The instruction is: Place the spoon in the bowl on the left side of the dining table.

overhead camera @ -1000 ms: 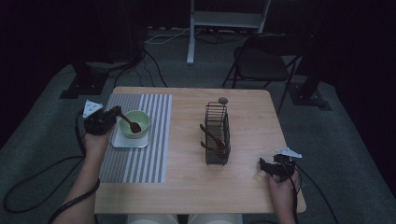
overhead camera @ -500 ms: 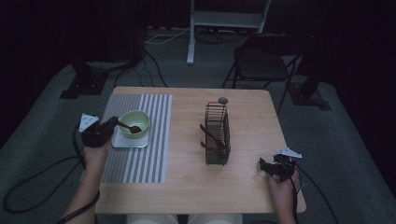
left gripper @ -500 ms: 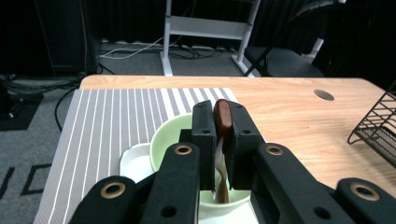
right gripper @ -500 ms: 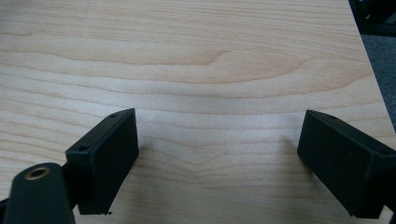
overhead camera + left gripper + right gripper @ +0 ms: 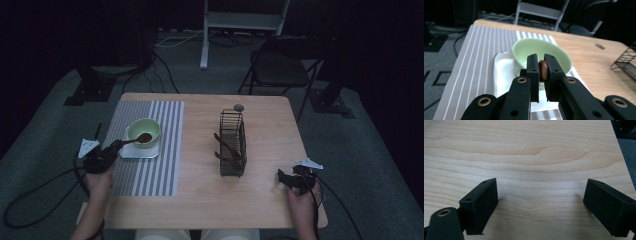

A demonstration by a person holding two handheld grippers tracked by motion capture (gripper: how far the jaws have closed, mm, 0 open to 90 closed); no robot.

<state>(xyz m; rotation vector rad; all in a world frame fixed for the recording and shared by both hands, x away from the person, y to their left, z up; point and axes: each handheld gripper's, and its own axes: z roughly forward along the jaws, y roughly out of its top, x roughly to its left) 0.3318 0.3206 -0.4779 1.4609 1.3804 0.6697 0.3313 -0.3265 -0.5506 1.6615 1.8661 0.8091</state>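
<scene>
My left gripper (image 5: pixel 117 145) (image 5: pixel 541 71) is shut on the handle of a brown wooden spoon (image 5: pixel 141 138) (image 5: pixel 543 70). The spoon's head lies over the pale green bowl (image 5: pixel 145 131) (image 5: pixel 541 51). That bowl sits on a small white tray (image 5: pixel 139 151) (image 5: pixel 506 72) on the grey striped mat (image 5: pixel 150 170) (image 5: pixel 476 57). A black wire rack (image 5: pixel 232 145) stands mid-table with more brown spoons (image 5: pixel 224 147) leaning in it. At the table's front right my right gripper (image 5: pixel 282 179) (image 5: pixel 540 206) rests open, its jaws wide over bare wood.
A small grey pebble-like object (image 5: pixel 238 107) (image 5: pixel 599 46) lies behind the rack. A folding chair (image 5: pixel 280 70) and a white stand (image 5: pixel 240 20) are beyond the wooden table (image 5: pixel 210 200). Cables trail on the floor at left.
My left gripper has drawn back toward the front left and sunk lower, pulling the spoon with it; the spoon's head now rests at the bowl. The right gripper has stayed put.
</scene>
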